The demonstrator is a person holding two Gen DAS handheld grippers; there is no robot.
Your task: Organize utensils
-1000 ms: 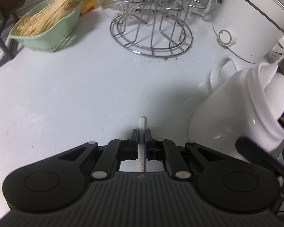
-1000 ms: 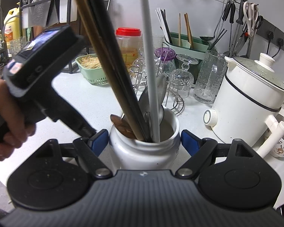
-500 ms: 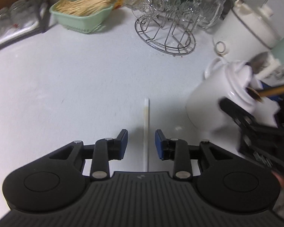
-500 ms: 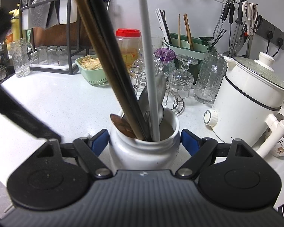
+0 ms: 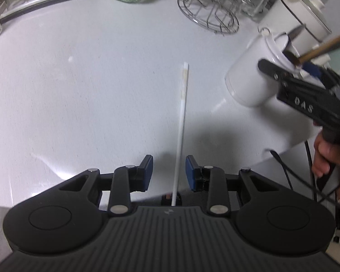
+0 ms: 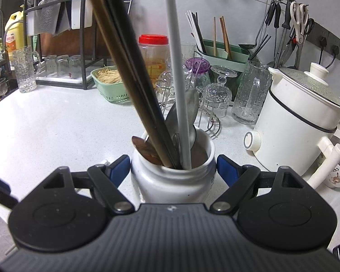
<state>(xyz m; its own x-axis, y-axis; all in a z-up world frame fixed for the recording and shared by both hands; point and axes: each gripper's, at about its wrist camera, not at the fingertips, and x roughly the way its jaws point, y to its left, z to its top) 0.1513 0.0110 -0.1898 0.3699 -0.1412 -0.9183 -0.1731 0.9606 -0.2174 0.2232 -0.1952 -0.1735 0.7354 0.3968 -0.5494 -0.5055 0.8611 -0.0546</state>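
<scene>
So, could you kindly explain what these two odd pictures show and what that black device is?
Each picture comes from a camera on a hand-held gripper, looking along its fingers. In the left view, the left gripper stands open over a white chopstick lying on the counter; the right gripper, in a person's hand, shows at the right edge. The right view shows that gripper clamped on a white jar of utensils.

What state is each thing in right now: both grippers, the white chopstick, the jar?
left gripper: open, jaws either side of the chopstick, not pressing.
white chopstick: lying flat on the counter.
right gripper: shut on the jar's sides.
white jar: upright on the counter, holding chopsticks and spoons.
</scene>
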